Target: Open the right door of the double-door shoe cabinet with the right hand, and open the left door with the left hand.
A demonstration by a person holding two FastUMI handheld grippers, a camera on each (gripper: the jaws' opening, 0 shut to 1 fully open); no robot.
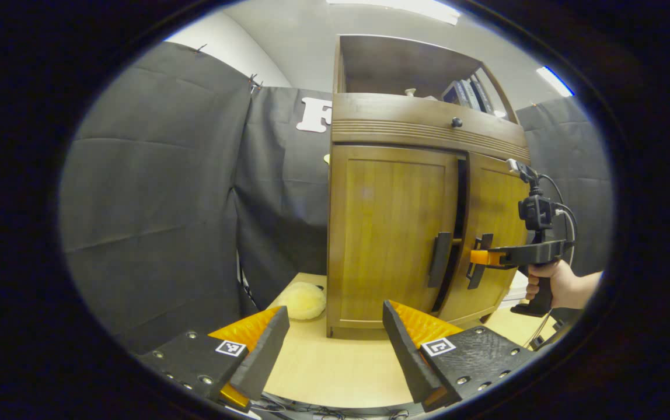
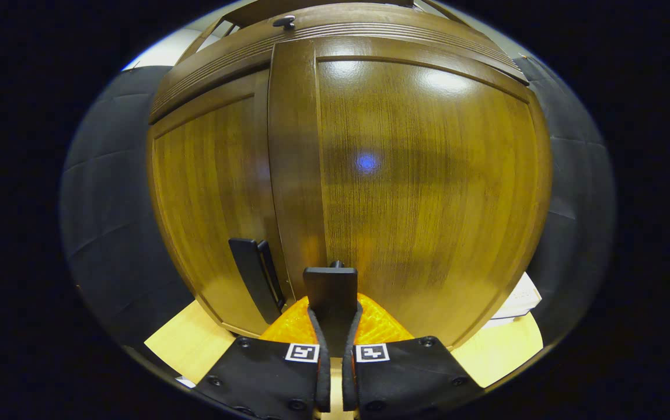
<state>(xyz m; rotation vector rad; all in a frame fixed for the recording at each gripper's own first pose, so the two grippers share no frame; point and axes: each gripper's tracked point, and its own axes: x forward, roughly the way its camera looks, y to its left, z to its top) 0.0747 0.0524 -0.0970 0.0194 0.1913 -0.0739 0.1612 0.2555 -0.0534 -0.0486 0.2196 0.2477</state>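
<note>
Left gripper [image 1: 335, 350]: fingers spread wide, holding nothing, short of the shoe cabinet [image 1: 422, 192] on the table [image 1: 335, 367]. Right gripper [image 2: 335, 326]: fingers clamped on the right door handle [image 2: 330, 291]. Two wooden doors, two dark bar handles; right door [image 1: 489, 233] ajar, left door [image 1: 393, 233] closed. One yellow plush [image 1: 303, 300] beside the cabinet.

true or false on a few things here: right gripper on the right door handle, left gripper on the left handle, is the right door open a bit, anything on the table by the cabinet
1. The right gripper is clamped on the right door handle. True.
2. The left gripper is shut on the left door handle. False: it is open and short of the cabinet.
3. The right door is swung out slightly. True: a dark gap shows between the doors.
4. The left door is wide open. False: it looks closed.
5. A pale yellow soft object lies on the table left of the cabinet. True.
</note>
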